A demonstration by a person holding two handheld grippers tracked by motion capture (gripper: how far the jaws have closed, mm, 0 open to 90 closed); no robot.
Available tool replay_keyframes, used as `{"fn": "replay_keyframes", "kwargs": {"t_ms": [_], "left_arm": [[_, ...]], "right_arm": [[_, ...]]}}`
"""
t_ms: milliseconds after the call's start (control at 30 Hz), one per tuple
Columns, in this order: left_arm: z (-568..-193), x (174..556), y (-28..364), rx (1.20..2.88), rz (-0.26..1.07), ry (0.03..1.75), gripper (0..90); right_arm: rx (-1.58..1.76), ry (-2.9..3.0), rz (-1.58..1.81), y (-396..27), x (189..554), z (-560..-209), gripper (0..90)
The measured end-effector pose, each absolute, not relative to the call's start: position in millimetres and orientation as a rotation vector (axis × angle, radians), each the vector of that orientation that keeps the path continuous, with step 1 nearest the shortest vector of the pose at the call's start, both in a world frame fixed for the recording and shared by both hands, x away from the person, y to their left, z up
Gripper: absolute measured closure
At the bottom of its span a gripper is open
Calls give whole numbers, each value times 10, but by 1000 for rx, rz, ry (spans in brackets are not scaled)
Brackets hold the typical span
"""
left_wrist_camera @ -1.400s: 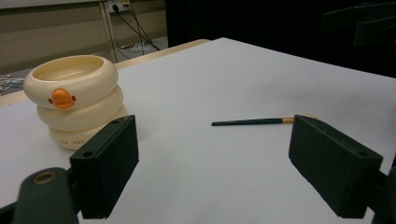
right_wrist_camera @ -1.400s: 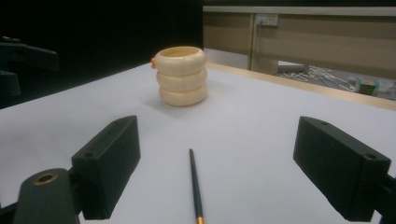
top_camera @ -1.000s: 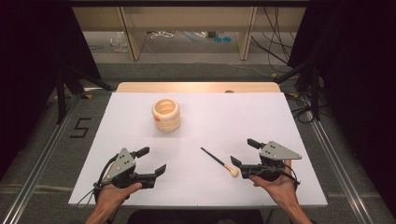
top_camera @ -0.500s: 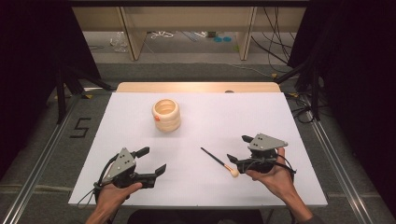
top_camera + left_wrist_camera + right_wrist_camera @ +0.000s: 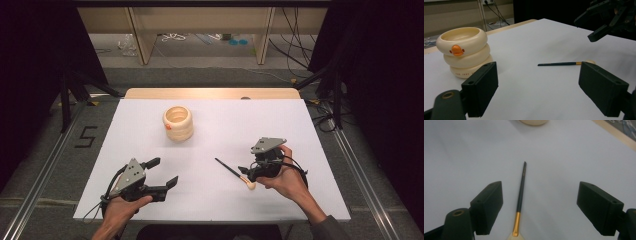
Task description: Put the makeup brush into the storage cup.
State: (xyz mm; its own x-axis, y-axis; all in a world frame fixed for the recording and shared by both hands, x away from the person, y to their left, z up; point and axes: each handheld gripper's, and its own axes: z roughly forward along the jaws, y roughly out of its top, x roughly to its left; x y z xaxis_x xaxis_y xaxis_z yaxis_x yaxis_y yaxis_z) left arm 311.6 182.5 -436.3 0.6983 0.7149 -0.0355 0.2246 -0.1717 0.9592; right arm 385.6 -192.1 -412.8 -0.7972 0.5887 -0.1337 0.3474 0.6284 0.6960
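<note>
Brush (image 5: 521, 195) lies flat on the white surface (image 5: 300, 130), between the wide-apart jaws of the right tool (image 5: 248, 171), which have just been closing a little but do not touch it yet. The left tool (image 5: 161, 172) rests open and holds nothing. Farther away stands the cream ring-shaped cup (image 5: 178, 123). Grasping and lifting are, I judge, not yet done.

The cream duck-faced ringed cup (image 5: 464, 51) looks like smooth, faintly glossy plastic, the brush (image 5: 521, 195) has a dark matt handle with a shiny gold metal ferrule, and the white table (image 5: 300, 130) top is matt and smooth, edged in pale wood.
</note>
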Motion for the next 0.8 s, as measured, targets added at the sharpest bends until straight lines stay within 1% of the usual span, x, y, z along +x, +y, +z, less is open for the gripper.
{"fn": "replay_keyframes", "kwargs": {"t_ms": [400, 533, 800], "left_arm": [[-4362, 3112, 1826, 1739, 517, 763, 159], [-4361, 3112, 1826, 1740, 517, 760, 159], [-4361, 3113, 1826, 1749, 520, 756, 159]], "right_arm": [[766, 2634, 819, -1682, 4027, -4232, 264], [753, 2669, 773, -1607, 4070, -4272, 295], [751, 2709, 716, -1572, 4137, -4317, 299]]}}
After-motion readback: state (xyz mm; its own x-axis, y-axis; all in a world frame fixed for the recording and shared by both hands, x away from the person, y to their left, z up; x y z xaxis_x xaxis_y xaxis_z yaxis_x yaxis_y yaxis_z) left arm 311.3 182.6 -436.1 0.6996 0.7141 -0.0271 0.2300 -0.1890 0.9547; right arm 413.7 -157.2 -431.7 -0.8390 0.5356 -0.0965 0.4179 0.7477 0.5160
